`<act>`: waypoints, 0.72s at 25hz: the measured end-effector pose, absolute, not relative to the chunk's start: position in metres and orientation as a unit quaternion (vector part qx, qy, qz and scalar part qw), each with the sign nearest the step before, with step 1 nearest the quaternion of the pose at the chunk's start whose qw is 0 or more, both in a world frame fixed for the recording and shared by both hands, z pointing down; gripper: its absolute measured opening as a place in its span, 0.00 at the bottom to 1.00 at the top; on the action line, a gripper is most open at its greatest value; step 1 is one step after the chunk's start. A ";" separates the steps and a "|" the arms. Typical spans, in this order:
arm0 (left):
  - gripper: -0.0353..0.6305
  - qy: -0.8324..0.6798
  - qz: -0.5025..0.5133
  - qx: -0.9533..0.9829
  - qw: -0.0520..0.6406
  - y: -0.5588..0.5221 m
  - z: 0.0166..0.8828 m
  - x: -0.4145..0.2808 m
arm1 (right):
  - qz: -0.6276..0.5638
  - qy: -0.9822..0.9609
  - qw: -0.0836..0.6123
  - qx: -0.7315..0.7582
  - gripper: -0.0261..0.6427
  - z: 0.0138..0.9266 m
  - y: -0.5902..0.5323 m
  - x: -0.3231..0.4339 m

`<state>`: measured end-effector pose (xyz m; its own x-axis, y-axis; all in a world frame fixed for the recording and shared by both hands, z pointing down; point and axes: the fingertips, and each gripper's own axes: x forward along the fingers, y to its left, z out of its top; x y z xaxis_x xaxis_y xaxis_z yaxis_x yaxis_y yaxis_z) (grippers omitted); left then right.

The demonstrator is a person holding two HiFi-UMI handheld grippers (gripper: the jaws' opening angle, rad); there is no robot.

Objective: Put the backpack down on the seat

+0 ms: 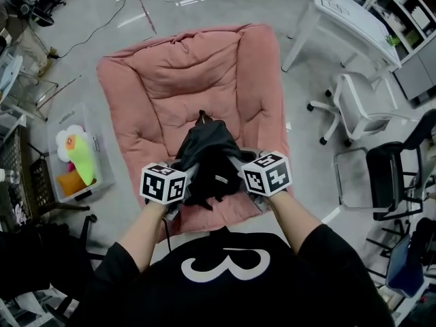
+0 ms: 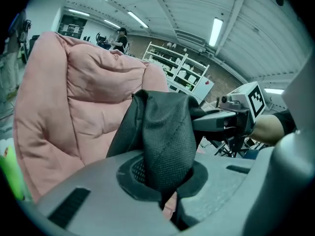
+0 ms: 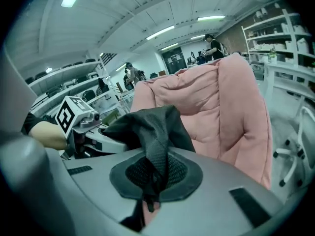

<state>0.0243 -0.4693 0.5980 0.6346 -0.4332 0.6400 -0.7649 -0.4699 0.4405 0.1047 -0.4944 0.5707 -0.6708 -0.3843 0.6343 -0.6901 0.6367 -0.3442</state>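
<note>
We are seeing a pink padded seat [image 1: 191, 80] lying on the grey floor [image 1: 92, 36], stretching ahead of the left claw [image 1: 182, 176] and right claw [image 1: 240, 169]; a clear bin [image 1: 75, 159] is sitting on that floor, left of the left claw

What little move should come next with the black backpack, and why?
Probably lower the backpack onto the pink seat. The left hand-held gripper and the right hand-held gripper are both shut on its fabric, and it hangs over the seat's front part.

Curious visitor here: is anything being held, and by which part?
Yes, a black fabric backpack: the left hand-held gripper pinches a mesh strap-like fold, the right hand-held gripper a narrow webbing strap.
</note>
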 end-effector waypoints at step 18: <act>0.44 -0.397 0.308 0.804 0.317 -0.532 0.651 0.002 | 0.281 -0.855 0.279 0.334 0.38 0.629 -0.559 0.108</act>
<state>0.0023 -0.5317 0.6510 0.4950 -0.4436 0.7471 -0.8340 -0.4839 0.2653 0.1084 -0.5587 0.6288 -0.6213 -0.4142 0.6651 -0.7283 0.6185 -0.2950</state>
